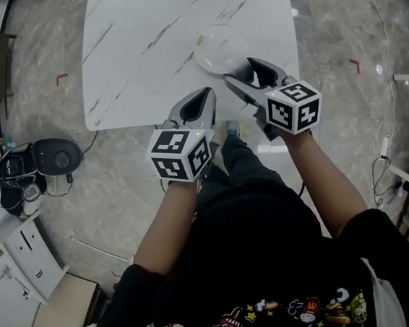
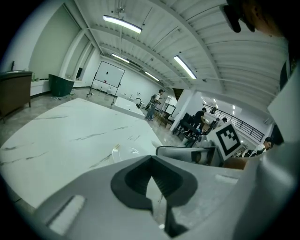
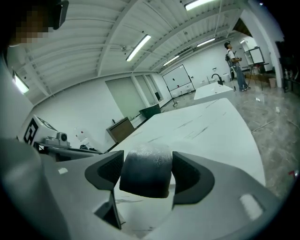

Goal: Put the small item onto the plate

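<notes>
1. The small dark item (image 3: 145, 172), rounded with a pale frosted top, sits clamped between the two dark pads of the right gripper (image 3: 146, 169), raised off the white marble-veined desk (image 3: 206, 126).
2. Only the right gripper view shows this item clearly. In the head view the right gripper (image 1: 242, 72) hangs over the desk's near edge, and the item between its jaws cannot be made out.
3. The head view shows the clear glass plate (image 1: 203, 44) lying near the near edge, toward the near-right corner, with the right gripper just beside its near rim.
4. The left gripper (image 1: 208, 93) has its jaws closed together on nothing. Its tip is over the near edge, left of the plate.
5. The left gripper view looks across the desk, with the plate (image 2: 124, 152) just past its jaws.
6. The desk (image 1: 142, 49) stretches open toward its left and far edges.
</notes>
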A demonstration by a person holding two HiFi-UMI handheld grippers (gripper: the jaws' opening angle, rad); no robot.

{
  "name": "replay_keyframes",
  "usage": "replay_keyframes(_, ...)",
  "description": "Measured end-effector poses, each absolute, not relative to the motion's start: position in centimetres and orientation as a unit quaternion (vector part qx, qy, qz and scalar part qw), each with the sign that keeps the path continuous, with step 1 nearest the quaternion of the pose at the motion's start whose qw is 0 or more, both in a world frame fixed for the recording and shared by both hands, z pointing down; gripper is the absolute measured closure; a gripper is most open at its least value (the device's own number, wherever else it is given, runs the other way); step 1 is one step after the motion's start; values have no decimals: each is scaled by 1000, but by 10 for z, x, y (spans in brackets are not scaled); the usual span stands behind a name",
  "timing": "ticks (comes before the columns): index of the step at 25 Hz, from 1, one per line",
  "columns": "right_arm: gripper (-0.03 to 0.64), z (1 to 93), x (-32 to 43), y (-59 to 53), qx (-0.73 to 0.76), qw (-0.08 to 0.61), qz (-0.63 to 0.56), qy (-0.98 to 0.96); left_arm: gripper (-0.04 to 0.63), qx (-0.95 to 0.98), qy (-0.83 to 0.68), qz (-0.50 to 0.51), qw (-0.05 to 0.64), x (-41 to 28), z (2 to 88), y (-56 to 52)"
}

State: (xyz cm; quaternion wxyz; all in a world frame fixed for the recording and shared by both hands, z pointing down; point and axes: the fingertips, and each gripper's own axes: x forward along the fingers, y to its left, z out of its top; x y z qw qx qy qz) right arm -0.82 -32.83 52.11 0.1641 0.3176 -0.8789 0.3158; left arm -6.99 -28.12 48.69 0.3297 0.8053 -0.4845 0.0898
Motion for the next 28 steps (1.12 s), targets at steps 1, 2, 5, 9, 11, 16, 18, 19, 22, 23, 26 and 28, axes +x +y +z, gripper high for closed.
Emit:
replay_keyframes(1, 268, 532, -9, -336, 316, 172, 315, -878, 595, 803, -486, 91, 334, -69, 494, -284)
replay_keyframes(2, 268, 542, -10, -342, 314, 179, 315, -877, 595, 800, -487, 93, 337, -69, 500, -287)
replay_keyframes(5, 268, 568, -14, -359, 310, 205, 307, -876, 595, 792, -492, 94, 349, -69, 517, -295)
replay_keyframes(9, 268, 594, -22, -379, 301, 252, 274, -878, 595, 779, -504, 86, 363, -74, 531, -307)
replay_keyframes(11, 268, 605, -28, -388, 296, 271, 259, -878, 595, 775, -509, 83, 365, -78, 536, -312)
replay_keyframes(16, 268, 622, -40, -398, 288, 313, 227, -876, 595, 762, -525, 75, 373, -90, 545, -313)
replay_keyframes(18, 268, 626, -44, -399, 287, 328, 213, -874, 595, 757, -530, 73, 376, -95, 547, -311)
replay_keyframes(19, 268, 627, -45, -401, 287, 336, 205, -873, 595, 755, -533, 72, 376, -98, 548, -310)
replay_keyframes(22, 268, 633, -49, -405, 283, 359, 189, -869, 595, 750, -538, 70, 378, -103, 550, -310)
replay_keyframes(23, 268, 634, -50, -406, 282, 365, 188, -867, 595, 749, -539, 70, 379, -104, 550, -309)
replay_keyframes(26, 268, 638, -51, -406, 282, 379, 181, -863, 595, 749, -540, 69, 379, -105, 549, -308)
replay_keyframes(28, 268, 639, -51, -407, 285, 383, 177, -861, 595, 749, -539, 69, 378, -105, 550, -307)
